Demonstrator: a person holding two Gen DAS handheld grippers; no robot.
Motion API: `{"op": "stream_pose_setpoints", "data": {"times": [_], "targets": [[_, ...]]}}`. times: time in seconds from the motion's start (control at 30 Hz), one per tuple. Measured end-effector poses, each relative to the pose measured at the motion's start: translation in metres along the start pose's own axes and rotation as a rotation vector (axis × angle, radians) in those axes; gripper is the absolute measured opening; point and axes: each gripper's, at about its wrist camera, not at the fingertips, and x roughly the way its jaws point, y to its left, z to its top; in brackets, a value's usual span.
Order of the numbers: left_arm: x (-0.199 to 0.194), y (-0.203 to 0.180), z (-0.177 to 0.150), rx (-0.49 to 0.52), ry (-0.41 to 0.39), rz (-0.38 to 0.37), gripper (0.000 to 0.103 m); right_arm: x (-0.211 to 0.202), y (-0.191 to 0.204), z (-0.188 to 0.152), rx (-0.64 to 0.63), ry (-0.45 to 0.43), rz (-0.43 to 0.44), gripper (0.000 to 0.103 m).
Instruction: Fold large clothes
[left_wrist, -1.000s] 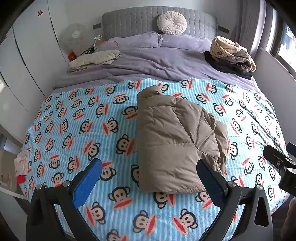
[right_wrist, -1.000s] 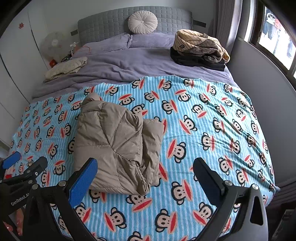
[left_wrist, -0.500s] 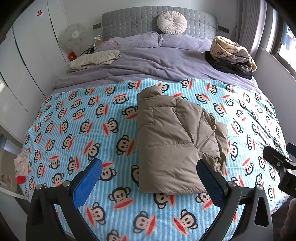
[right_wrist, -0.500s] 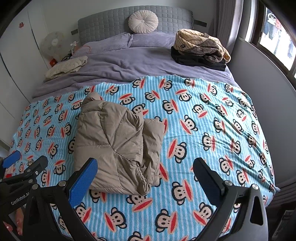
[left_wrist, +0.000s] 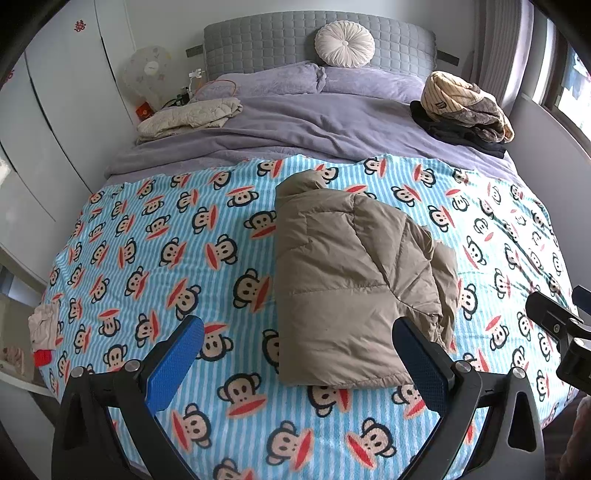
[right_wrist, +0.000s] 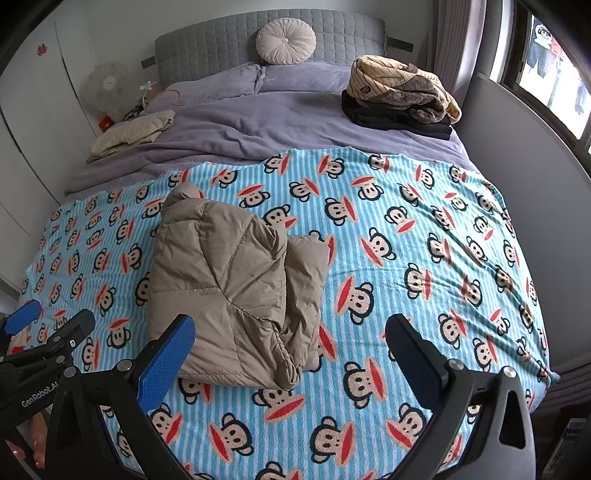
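The folded beige down jacket (left_wrist: 354, 280) lay in the centre of the frame on the monkey-print blanket (left_wrist: 147, 236), probably finished. The left hand-held gripper (left_wrist: 299, 365) and right hand-held gripper (right_wrist: 291, 362) were both released, holding nothing, low in the frame.

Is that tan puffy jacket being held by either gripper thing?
No, the jacket lies folded on the monkey blanket, both hand-held grippers open and empty.

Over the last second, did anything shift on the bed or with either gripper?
Nothing visibly changed. The folded tan jacket lies in the same spot on the monkey-print blanket, and the left gripper and right gripper hang open above the bed's near edge as before, holding nothing.
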Motion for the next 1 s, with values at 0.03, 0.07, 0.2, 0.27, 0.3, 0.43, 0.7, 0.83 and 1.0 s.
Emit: {"op": "stream_pose_setpoints", "data": {"times": [0.03, 0.07, 0.2, 0.27, 0.3, 0.43, 0.7, 0.83, 1.0], "targets": [[0.0005, 0.0001, 0.0004, 0.001, 0.000, -0.001, 0.102, 0.0003, -0.0001, 0.0002, 0.000, 0.000, 0.000, 0.102], [0.0005, 0.0002, 0.0003, 0.001, 0.000, 0.000, 0.102, 0.0003, 0.0000, 0.0001, 0.000, 0.000, -0.001, 0.102], [0.0002, 0.0008, 0.0001, 0.001, 0.002, 0.001, 0.102, 0.0005, 0.0002, 0.0001, 0.002, 0.001, 0.000, 0.102], [0.0007, 0.0005, 0.0006, 0.001, 0.000, 0.002, 0.102, 0.0007, 0.0002, 0.0004, 0.002, 0.002, 0.000, 0.102], [0.0007, 0.0004, 0.0007, 0.001, 0.000, 0.001, 0.102, 0.0006, 0.0002, 0.0005, 0.001, 0.001, 0.001, 0.102], [0.0010, 0.0016, 0.0007, 0.001, -0.001, 0.006, 0.102, 0.0007, 0.0004, 0.0004, -0.001, 0.002, 0.001, 0.102], [0.0028, 0.0060, 0.0016, -0.002, 0.000, 0.001, 0.102, 0.0012, 0.0002, 0.0009, 0.000, 0.003, 0.001, 0.102], [0.0026, 0.0054, 0.0028, 0.007, -0.008, -0.002, 0.102, 0.0008, 0.0007, -0.0015, -0.001, 0.007, 0.002, 0.102], [0.0015, 0.0020, 0.0030, 0.013, -0.007, -0.007, 0.102, 0.0012, 0.0003, -0.0005, -0.001, 0.006, 0.001, 0.102]]}}
